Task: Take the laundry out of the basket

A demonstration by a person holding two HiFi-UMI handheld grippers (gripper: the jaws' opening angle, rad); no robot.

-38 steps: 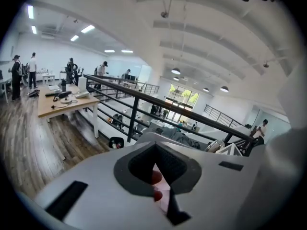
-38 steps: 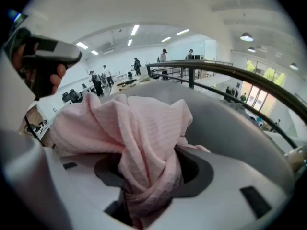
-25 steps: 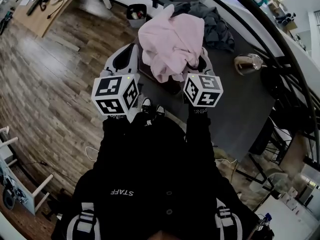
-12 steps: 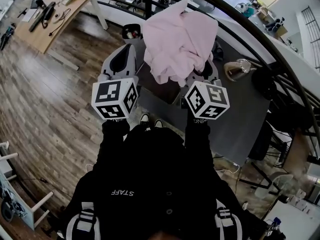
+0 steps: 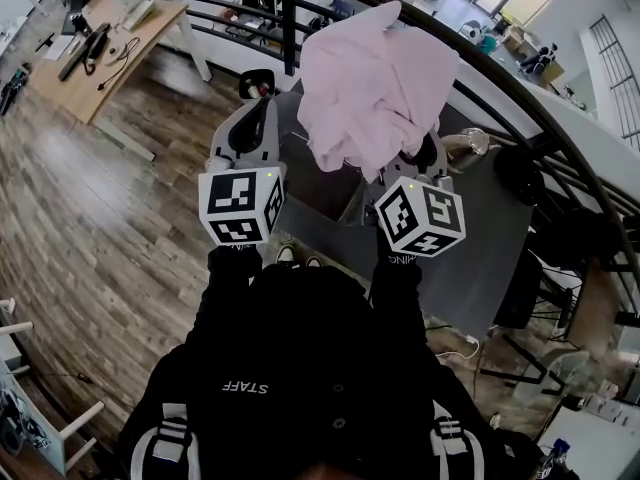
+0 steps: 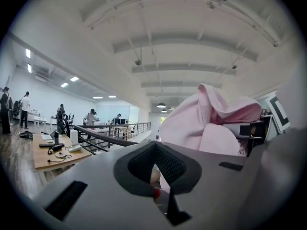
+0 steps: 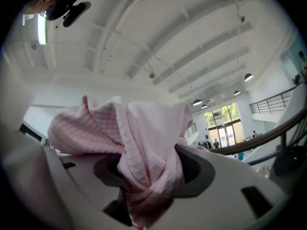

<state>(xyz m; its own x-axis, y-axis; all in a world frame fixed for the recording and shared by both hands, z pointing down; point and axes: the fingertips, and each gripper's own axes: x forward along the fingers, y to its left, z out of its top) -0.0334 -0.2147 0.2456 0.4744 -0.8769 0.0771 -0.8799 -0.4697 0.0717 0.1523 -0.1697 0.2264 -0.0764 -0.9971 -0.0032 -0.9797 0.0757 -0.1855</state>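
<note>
Right now the pink cloth point(image 5: 375, 88) hangs in the air at upper centre of the head view. It's bunched over the R tongs point(image 5: 415, 150), which are clenched on a twisted wad of it. The right gripper view shows fabric roped thru the pads & spilling out both sides. L tongs point(image 5: 258, 113) sit just left of the cloth, apart from it, tips drawn together w/ only a slit between them and nothing inside. Below lies the grey tabletop point(image 5: 480, 238). Can't make out the basket for sure; a dark box shape under the cloth may be it.

Handling, as I judge it:
- **Feel:** light, fully limp, thin ribbed weave, prob. a shirt or similar.
- **Behaviour:** no stiffness, so it droops & folds wherever unsupported.
- **Grip:** not fragile, not slippery; the weave should bite well on the pads.
- **Risk:** one pinch carries the weight fine, but w/ a wad grip the loose ends dangle & could snag on a rim or the railing point(image 5: 290, 23).

Best hold is a thick fold or a seam, not a single thin layer, which might slide out. To set it down neatly, the L tongs could take a 2nd hold on a free hem at the bundle's left side, well apart from the R grip, so the cloth hangs between both.
</note>
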